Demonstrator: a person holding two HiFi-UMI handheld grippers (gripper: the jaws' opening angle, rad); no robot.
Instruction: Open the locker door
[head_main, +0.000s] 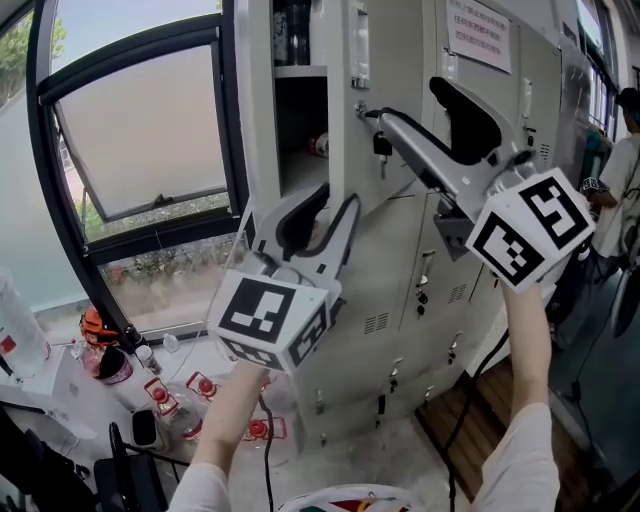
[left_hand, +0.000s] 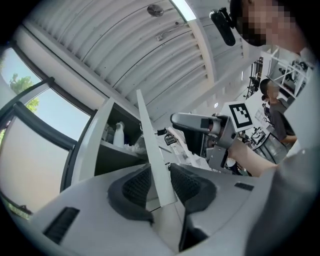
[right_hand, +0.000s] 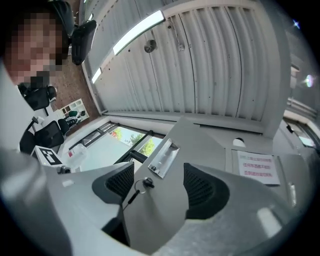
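Pinching the door (head_main: 400, 70) by its free edge, at upper centre of the head view, the left gripper (left_hand: 160, 182) is clenched on that panel, a hold fit for swinging it wider from the compartment (head_main: 300, 110) at its left. The right gripper (right_hand: 155, 182) is released, pads spread before the door face with the key (right_hand: 145, 183) between them, ungripped, perhaps to steady it.
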